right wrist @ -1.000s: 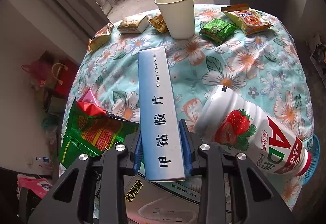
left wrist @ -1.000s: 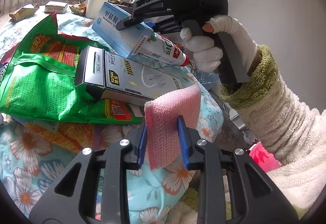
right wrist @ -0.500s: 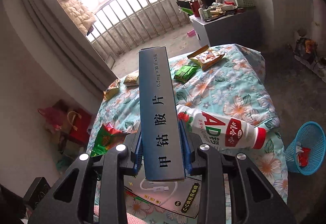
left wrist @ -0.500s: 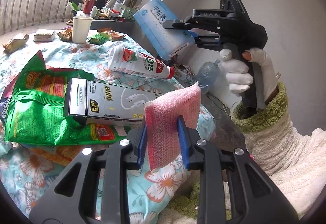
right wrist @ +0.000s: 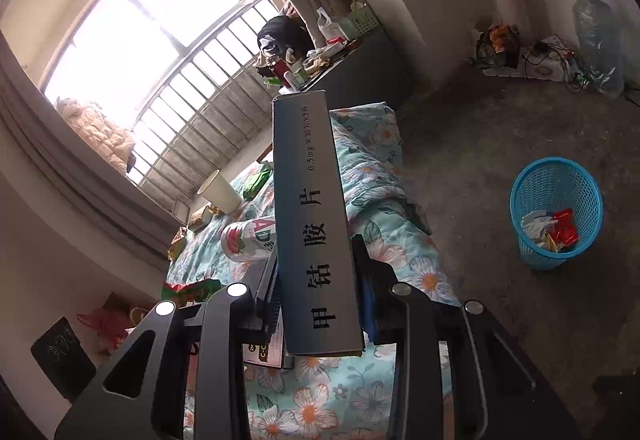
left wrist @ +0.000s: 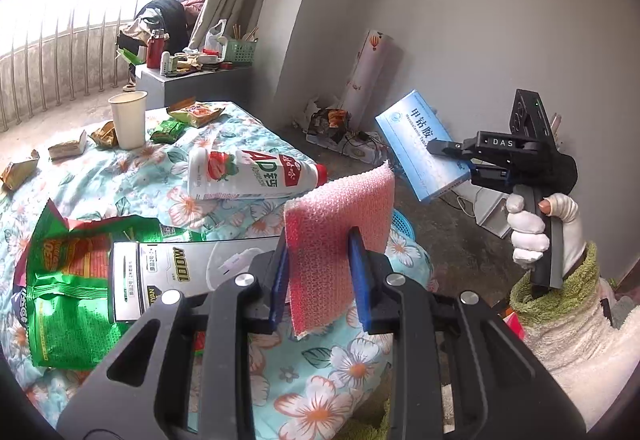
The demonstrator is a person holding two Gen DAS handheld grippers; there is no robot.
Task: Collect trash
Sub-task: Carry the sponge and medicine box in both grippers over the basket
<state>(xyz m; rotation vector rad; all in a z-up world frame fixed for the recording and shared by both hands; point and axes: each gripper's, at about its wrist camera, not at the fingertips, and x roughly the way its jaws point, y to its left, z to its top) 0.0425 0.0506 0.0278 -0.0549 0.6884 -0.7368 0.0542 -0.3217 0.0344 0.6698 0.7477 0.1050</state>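
My left gripper (left wrist: 320, 280) is shut on a pink foam pad (left wrist: 336, 232) and holds it above the floral table's (left wrist: 240, 167) near edge. My right gripper (right wrist: 320, 280) is shut on a long blue medicine box (right wrist: 312, 224); in the left wrist view the gripper (left wrist: 452, 155) holds the box (left wrist: 420, 147) in the air over the floor, right of the table. A blue mesh trash basket (right wrist: 556, 211) with wrappers inside stands on the floor to the right. A strawberry drink bottle (left wrist: 248, 171), a silver charger box (left wrist: 180, 272) and a green snack bag (left wrist: 64, 300) lie on the table.
A paper cup (left wrist: 128, 123) and several small snack packets (left wrist: 188, 115) lie at the table's far side. A grey cabinet (left wrist: 192, 79) with clutter stands by the window. Cables and a power strip (left wrist: 348, 143) lie along the wall, beside a large water bottle (right wrist: 596, 35).
My right gripper has lifted the blue box off the table and swung it right, out over the floor. The trash basket has come into the right wrist view. My left gripper still holds the pink pad.
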